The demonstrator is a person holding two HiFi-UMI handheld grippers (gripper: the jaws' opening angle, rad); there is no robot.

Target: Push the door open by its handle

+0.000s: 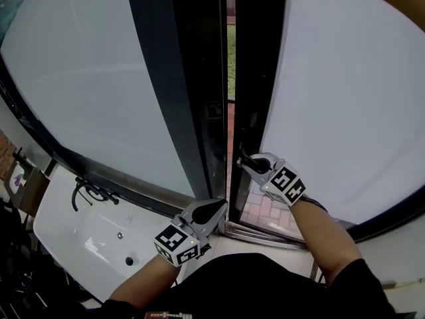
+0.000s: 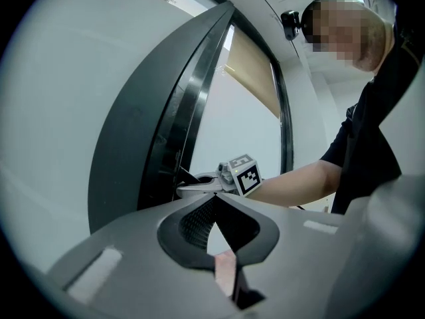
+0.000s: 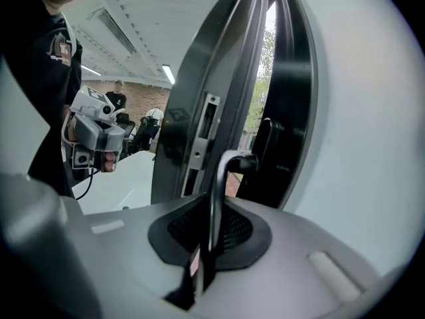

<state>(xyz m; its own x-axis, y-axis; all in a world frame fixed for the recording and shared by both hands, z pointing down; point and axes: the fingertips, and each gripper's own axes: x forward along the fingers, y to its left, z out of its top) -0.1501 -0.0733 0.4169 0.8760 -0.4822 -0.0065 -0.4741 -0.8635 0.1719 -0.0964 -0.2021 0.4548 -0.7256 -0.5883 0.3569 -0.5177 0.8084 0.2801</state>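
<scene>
Right hand-held gripper [image 3: 211, 228] is clamped narrow on the door handle [image 3: 221, 171], the lever running up between its jaws. This looks like a firm hold to push from. The handle sits on the dark edge frame of the right door [image 1: 255, 78], which stands slightly ajar with brick paving [image 1: 262, 208] showing through the gap. Left hand-held gripper [image 2: 214, 205] has its jaws together and empty, held low by the left leaf [image 1: 166, 78], probably to keep clear of the swing.

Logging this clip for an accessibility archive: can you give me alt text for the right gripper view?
The right gripper is shut on the slim silver metal lever handle of a dark-framed frosted-glass door, which stands slightly ajar with greenery showing through the gap. The left gripper shows at the far left, away from the door.
</scene>
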